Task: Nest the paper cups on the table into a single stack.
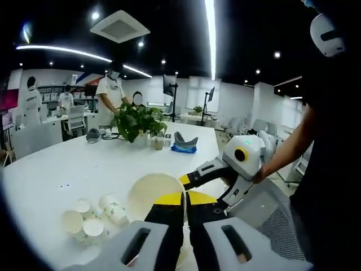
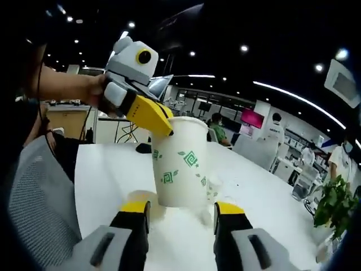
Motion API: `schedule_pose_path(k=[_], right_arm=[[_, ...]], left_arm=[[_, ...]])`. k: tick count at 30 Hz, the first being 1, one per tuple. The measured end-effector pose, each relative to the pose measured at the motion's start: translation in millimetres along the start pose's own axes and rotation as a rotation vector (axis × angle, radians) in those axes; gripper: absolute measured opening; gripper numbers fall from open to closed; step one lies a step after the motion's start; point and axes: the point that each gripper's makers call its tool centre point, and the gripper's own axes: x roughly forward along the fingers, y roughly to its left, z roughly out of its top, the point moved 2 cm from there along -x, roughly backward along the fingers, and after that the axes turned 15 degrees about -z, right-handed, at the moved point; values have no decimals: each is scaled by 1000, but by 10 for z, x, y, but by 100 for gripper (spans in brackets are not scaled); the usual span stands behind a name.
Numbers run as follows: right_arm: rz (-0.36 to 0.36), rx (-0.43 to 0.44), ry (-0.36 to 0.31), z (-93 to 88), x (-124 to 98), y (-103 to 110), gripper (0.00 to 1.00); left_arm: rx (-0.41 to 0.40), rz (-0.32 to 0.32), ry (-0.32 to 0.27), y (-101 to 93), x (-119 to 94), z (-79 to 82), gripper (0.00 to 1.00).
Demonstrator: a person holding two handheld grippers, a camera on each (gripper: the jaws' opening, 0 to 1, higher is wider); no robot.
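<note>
A white paper cup (image 2: pixel 180 164) with green prints hangs upright over the table (image 2: pixel 107 169). My left gripper (image 2: pixel 166 129) comes in from the upper left, shut on its rim. In the left gripper view the same cup (image 1: pixel 152 195) shows its open mouth, and the left gripper (image 1: pixel 186 199) pinches the rim's right side. My right gripper (image 2: pixel 181 208) stands open, one jaw on each side of the cup's base and a little apart from it. The right gripper (image 1: pixel 204 191) reaches in from the right. Several loose cups (image 1: pixel 93 217) lie on the table at lower left.
A potted plant (image 1: pixel 135 121), small jars and a blue-grey object (image 1: pixel 185 144) sit at the table's far end. A grey mesh chair (image 1: pixel 271 212) stands beside the table edge. People stand at desks behind. More cups (image 2: pixel 211 186) lie behind the held cup.
</note>
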Motion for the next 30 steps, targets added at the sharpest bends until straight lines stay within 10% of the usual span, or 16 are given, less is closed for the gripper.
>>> schedule_pose_path(k=[10, 30], right_arm=[[14, 108, 79, -123, -93, 10, 72], [-33, 179, 106, -245, -345, -209, 90]], left_arm=[[26, 20, 101, -30, -114, -142, 0], [77, 15, 278, -27, -114, -406, 0]])
